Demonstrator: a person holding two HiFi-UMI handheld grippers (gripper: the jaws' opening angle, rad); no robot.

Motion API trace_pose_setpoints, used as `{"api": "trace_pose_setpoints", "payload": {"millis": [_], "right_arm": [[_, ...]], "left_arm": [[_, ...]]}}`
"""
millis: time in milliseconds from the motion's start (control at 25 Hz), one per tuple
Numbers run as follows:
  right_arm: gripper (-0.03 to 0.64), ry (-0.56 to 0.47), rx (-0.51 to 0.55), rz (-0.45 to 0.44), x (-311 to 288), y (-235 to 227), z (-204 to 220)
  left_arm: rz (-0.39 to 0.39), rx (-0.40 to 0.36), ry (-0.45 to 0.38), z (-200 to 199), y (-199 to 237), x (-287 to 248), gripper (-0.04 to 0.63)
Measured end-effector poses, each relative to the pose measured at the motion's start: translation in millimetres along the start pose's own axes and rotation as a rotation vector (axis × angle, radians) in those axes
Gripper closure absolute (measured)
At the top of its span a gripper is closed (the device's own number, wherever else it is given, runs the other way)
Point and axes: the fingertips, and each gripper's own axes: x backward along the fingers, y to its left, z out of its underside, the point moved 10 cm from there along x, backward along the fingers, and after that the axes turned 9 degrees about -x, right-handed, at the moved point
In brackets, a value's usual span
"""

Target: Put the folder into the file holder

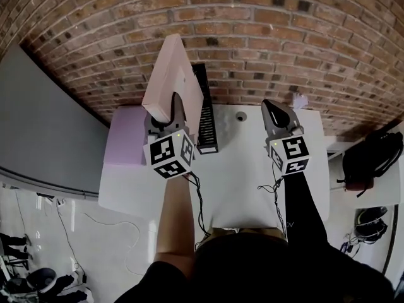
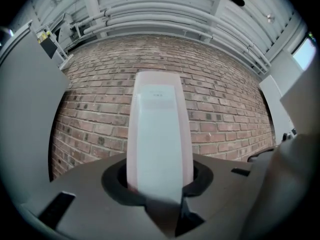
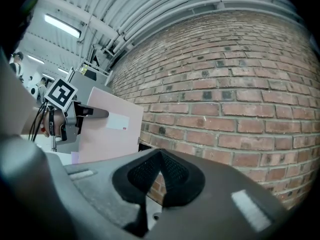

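Observation:
My left gripper (image 1: 172, 104) is shut on a pale pink folder (image 1: 169, 74), which stands upright above the table's back left. In the left gripper view the folder's spine (image 2: 160, 134) rises straight up from between the jaws toward the brick wall. The black file holder (image 1: 206, 109) stands just right of the folder, against the wall. Over the table's right side my right gripper (image 1: 273, 108) is shut, with nothing in it; its pads (image 3: 172, 176) meet at the tip. The right gripper view shows the pink folder (image 3: 107, 129) and the left gripper (image 3: 65, 115) off to its left.
A lilac folder (image 1: 125, 136) lies flat on the white table (image 1: 246, 188) at the left edge. A cable hole (image 1: 240, 115) sits near the wall. The brick wall (image 1: 265, 49) closes the back. A dark bag (image 1: 372, 160) rests on a side surface at right.

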Motion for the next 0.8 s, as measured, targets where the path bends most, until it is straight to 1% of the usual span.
{"api": "trace_pose_setpoints", "payload": {"millis": [160, 280, 400, 640, 800], "right_arm": [[0.617, 0.016, 0.002, 0.015, -2.1, -3.5, 4.6], [0.617, 0.024, -0.001, 0.030, -1.9, -9.7, 8.0], [0.617, 0.033, -0.007, 0.037, -2.2, -16.2, 11.7], [0.617, 0.052, -0.019, 0.026, -9.5, -28.7, 18.6], [0.617, 0.057, -0.019, 0.001, -18.8, -34.9, 21.2]], "left_arm": [[-0.021, 0.013, 0.000, 8.1, -2.5, -12.1, 0.456], [-0.022, 0.024, 0.005, 15.6, -7.4, -18.9, 0.454], [-0.028, 0.013, 0.011, 20.9, -14.6, -25.0, 0.452], [-0.061, 0.006, 0.008, 27.6, -22.8, -35.9, 0.450], [-0.085, 0.008, 0.001, 34.3, -25.3, -41.1, 0.449]]}}
